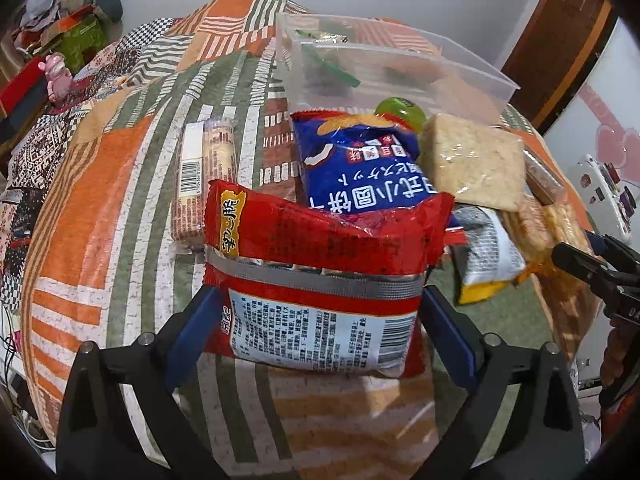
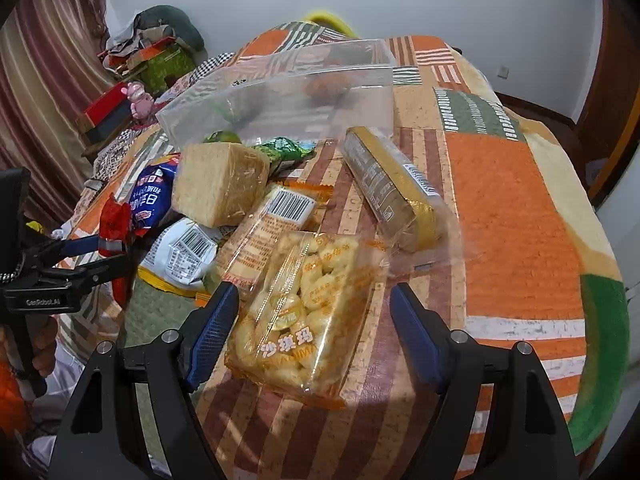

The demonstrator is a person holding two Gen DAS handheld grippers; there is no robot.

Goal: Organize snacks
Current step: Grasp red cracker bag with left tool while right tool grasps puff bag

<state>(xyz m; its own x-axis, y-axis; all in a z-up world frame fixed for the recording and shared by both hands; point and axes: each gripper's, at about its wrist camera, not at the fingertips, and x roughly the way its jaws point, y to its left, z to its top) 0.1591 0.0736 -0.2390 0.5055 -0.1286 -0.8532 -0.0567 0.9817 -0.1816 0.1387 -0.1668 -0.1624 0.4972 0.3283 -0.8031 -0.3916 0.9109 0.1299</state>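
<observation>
**While most snacks wait outside the bin**

While holding the red snack bag [image 1: 316,264], left hand-held gripper [image 1: 320,312] pinched on both sides of it, bag lifted a bit above the patchwork counter [image 1: 100,216]. Right hand-held gripper [image 2: 314,320] wide open, holding nothing, one finger on each side of the clear pack of yellow puffs [image 2: 304,312], not squeezing yet.

Clear plastic bin [image 1: 400,56] at the far end of the counter, just behind the pile. Only a few small things inside, a green wrapper and something dark, hard to make out through the plastic.

Lots left outside: blue biscuit bag [image 1: 360,160], square rice cake block [image 1: 472,160], long cracker pack [image 1: 204,176] off to one side, white and yellow bag [image 1: 488,248], gold cracker sleeve [image 2: 392,188], green ball-like thing [image 1: 400,114] near the bin wall.

Looks like an early stage. Red bag probably next for the bin, puff pack maybe after. Nearly the whole pile to go.
</observation>
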